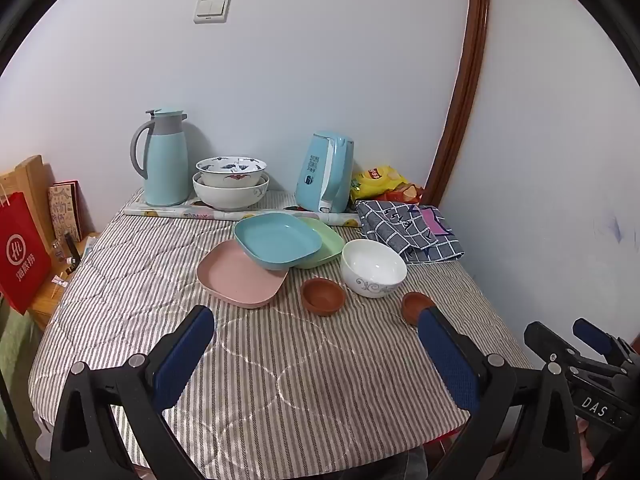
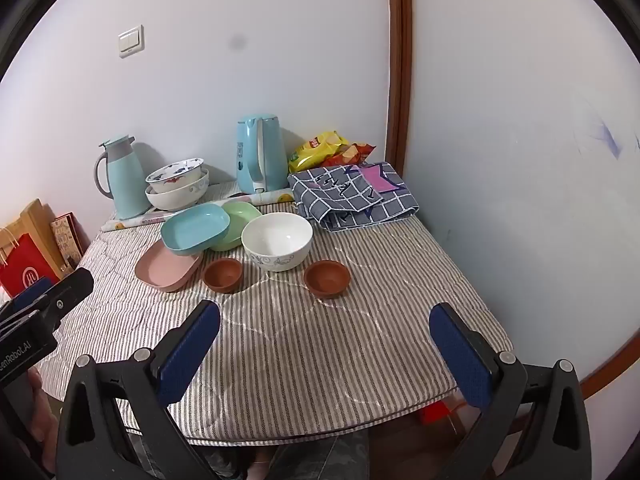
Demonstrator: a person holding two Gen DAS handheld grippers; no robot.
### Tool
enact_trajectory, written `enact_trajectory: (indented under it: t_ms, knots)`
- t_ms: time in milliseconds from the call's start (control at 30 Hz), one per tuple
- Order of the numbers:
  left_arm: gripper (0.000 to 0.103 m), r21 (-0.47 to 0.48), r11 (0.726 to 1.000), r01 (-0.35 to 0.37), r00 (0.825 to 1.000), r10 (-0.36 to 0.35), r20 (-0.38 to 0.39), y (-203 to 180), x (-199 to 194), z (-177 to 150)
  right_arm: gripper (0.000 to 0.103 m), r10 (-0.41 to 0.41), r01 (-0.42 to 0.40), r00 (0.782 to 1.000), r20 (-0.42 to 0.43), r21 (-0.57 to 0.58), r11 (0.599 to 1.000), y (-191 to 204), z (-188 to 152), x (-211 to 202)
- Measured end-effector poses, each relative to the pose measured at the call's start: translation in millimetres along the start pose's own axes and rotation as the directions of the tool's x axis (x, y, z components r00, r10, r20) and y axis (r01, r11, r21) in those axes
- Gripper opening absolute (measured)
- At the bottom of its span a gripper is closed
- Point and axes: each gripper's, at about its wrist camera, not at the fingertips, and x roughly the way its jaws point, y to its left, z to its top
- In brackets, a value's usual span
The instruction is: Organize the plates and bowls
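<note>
Across the striped quilted cloth [image 1: 132,280] that covers the table, the crockery is laid out, and it is taken from the left: a red paper bag [image 1: 22,252] is seen standing off the table's edge, then a smooth pale-blue thermos jug [image 1: 166,160] with a grey handle is found at the back wall. Beside it two glazed white bowls [image 1: 231,184] are nested, the upper one painted in blue. Nearer the middle, a flat pink plate [image 1: 236,276] with rounded corners is partly overlapped by a tilted blue plate [image 1: 276,240], which is propped on a green plate [image 1: 326,244]; all three are matt and squarish. Next, a small brown clay bowl [image 1: 323,295] is set just beside a glossy white bowl [image 1: 373,267] with a grey scroll pattern, and a second brown bowl [image 2: 327,278] lies apart to its right. Behind these a blue kettle [image 1: 326,172], a yellow snack bag [image 1: 380,180] and a folded checked cloth [image 1: 408,232] are tucked into the corner, where a brown wooden trim [image 1: 464,80] is run up the pale wall.

Over the near edge the left gripper [image 1: 316,356] and the right gripper [image 2: 324,356] are both held tilted downward, jaws spread wide, blue textured pads bare, nothing gripped
</note>
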Motion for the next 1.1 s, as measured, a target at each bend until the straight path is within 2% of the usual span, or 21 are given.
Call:
enact_trajectory:
  t_ms: [300,400,433,1100]
  knots:
    - [0.103,0.002,1.0,-0.003,1.0,0.003,0.003,-2.0,-0.7,-0.9,0.103,0.001,-0.001,1.0,0.002,0.0,1.0,-0.8,1.1,-1.3]
    - [0.103,0.002,1.0,-0.001,1.0,0.001,0.004,-1.9,-1.0,-0.5,0.103,0.002,-0.002,1.0,0.004,0.002,1.0,2.8,-9.1,-4.3]
    - [0.103,0.003,1.0,-0.001,1.0,0.001,0.004,-2.7,-0.6,-0.3,0.103,0.011,-0.011,1.0,-0.006,0.005,1.0,0.3,-1.8,2.5]
    - [0.103,0.004,1.0,-0.006,1.0,0.006,-0.001,-2.8,0.0,-1.3,0.103,0.002,-0.002,1.0,-0.012,-0.003,1.0,-2.9,-2.9,0.2]
